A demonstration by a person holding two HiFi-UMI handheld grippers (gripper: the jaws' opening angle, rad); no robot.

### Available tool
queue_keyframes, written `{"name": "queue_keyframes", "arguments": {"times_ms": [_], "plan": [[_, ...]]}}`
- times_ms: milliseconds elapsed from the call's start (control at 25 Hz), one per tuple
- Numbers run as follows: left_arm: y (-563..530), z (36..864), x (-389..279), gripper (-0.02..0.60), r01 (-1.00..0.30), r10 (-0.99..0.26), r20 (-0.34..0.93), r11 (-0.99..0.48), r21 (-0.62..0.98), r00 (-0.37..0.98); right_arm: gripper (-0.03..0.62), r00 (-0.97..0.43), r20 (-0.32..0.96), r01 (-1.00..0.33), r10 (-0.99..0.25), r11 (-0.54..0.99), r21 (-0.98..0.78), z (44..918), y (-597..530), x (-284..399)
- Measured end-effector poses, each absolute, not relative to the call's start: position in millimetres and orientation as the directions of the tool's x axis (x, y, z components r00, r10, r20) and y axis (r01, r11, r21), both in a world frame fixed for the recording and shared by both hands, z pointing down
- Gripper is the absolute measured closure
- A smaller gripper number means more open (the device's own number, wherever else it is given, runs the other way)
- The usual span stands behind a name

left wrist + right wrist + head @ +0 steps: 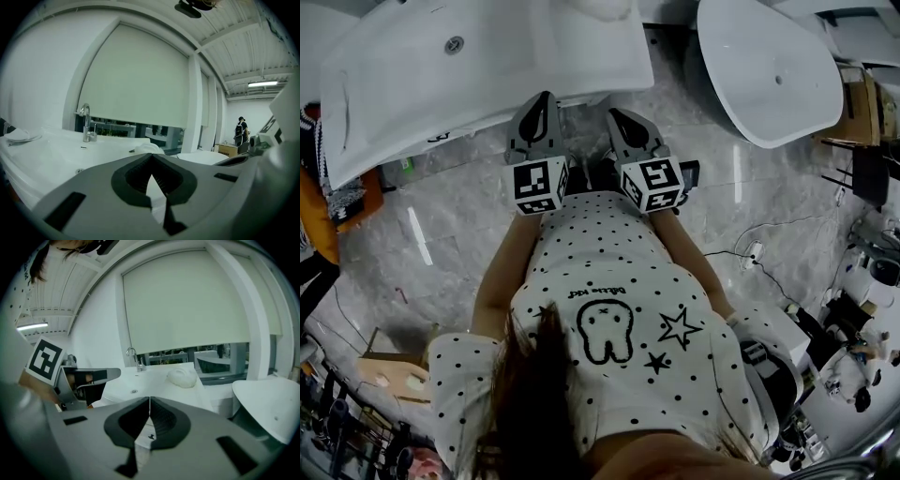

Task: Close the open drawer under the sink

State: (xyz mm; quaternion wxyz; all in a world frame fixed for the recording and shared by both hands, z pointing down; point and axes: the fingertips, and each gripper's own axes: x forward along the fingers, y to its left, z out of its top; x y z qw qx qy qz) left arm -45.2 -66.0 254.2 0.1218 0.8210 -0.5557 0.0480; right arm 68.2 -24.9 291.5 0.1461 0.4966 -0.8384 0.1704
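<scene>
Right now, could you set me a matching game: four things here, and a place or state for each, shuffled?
1 faucet
2 left gripper
3 basin
4 shirt

a dotted
b metal, standing on the sink
c jaws shut
d right of the sink

Pairs: 1-b, 2-c, 3-d, 4-a

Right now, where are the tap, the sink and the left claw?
tap [86, 125]: left gripper view, on its upright stem.
sink [51, 152]: left gripper view, on its bare white top.
left claw [152, 156]: left gripper view, where its shut tips meet.
</scene>
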Motion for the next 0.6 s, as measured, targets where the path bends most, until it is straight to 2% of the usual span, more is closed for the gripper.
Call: {"name": "queue_keyframes", "arguments": {"times_ms": [600], "plan": [[-35,230,-47,0.577,-0.91,-0.896,0.178,-0.38,0.167,0.406,0.579,-0.461,0.361,-0.886,-0.811,0.447,-0.126,269,-16,72]]}}
